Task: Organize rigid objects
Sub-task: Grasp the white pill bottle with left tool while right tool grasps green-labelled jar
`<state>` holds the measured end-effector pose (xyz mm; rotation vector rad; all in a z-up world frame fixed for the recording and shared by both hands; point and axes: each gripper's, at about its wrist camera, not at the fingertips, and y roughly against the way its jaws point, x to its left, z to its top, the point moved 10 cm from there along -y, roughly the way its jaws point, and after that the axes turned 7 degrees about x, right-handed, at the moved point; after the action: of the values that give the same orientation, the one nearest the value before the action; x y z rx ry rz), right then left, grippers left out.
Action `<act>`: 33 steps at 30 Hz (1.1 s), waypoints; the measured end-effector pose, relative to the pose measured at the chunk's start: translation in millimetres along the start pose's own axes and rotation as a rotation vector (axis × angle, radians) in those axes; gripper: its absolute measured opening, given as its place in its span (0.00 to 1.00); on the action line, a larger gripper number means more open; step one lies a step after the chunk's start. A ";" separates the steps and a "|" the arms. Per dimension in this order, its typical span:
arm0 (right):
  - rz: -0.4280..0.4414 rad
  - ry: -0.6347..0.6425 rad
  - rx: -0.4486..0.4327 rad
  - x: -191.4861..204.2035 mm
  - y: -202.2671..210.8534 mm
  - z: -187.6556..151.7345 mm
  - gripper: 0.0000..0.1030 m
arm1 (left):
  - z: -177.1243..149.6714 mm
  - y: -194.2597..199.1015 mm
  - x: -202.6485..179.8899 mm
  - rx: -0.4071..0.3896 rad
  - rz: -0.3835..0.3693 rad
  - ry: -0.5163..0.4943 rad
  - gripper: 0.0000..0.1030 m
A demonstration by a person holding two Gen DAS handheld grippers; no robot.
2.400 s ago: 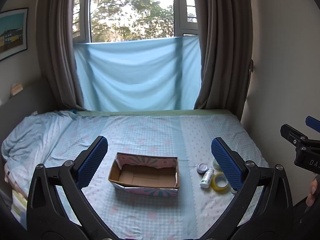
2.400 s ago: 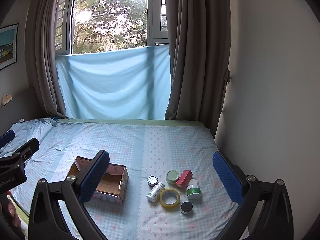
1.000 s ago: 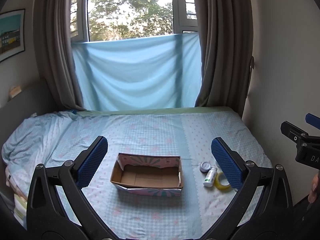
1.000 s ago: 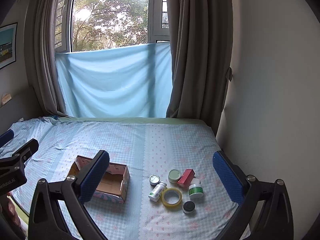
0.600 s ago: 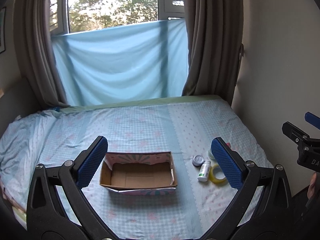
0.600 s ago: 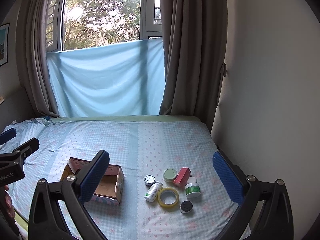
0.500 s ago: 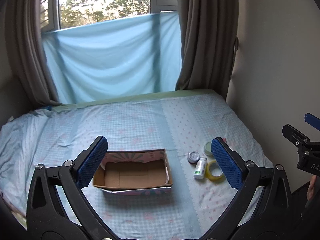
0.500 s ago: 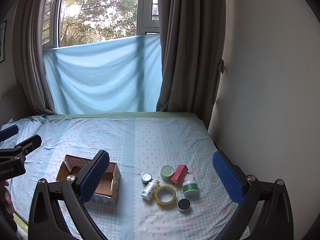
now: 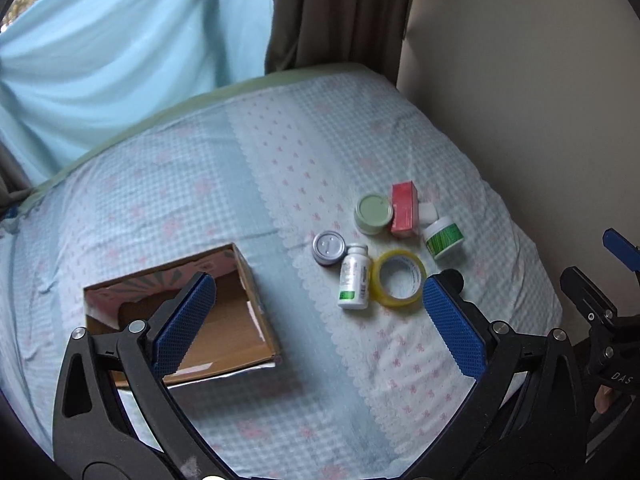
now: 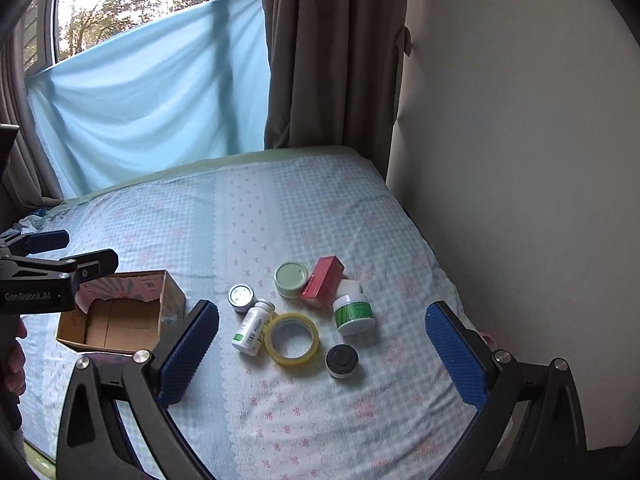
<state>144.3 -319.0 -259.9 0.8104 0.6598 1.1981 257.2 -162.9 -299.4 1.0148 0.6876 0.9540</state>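
Note:
An open cardboard box [image 9: 224, 320] [image 10: 120, 320] lies empty on the bed. To its right is a cluster: white pill bottle [image 9: 354, 282] [image 10: 253, 327] on its side, yellow tape roll [image 9: 398, 283] [image 10: 292, 338], silver tin [image 9: 329, 248] [image 10: 241, 297], pale green jar [image 9: 373, 213] [image 10: 291, 278], red box [image 9: 405, 209] [image 10: 323, 282], green-labelled white jar [image 9: 443, 238] [image 10: 353, 314] and black-lidded jar [image 10: 341, 360]. My left gripper [image 9: 316, 312] is open and empty above the bed between box and cluster. My right gripper [image 10: 320, 344] is open and empty above the cluster.
The bed [image 10: 280, 208] has a light blue checked sheet. A wall [image 10: 520, 160] borders its right side, brown curtains [image 10: 332, 60] and a blue cloth [image 10: 152, 92] its far end. The bed's near edge lies just below both grippers.
Both grippers have moved forward and tilted down toward the bed. The box and cluster look larger and nearer. Both stay open and nothing has been taken hold of.

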 end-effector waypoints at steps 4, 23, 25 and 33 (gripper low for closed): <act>0.001 -0.040 0.068 -17.6 -50.2 -10.6 1.00 | -5.8 -66.6 -11.7 0.118 -0.009 -0.028 1.00; 0.033 -0.012 0.395 -68.2 -271.9 -31.4 1.00 | -50.3 -279.0 -30.7 0.561 0.036 -0.191 1.00; 0.035 0.002 0.423 -67.1 -283.1 -34.0 1.00 | -52.0 -285.1 -35.2 0.576 0.012 -0.194 1.00; 0.079 0.027 0.572 -61.0 -318.2 -50.4 0.87 | -59.3 -308.8 -46.2 0.635 -0.013 -0.211 0.92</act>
<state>259.8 -418.3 -550.3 1.3063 1.0224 1.1019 289.3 -246.3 -604.4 1.6400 0.8376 0.6059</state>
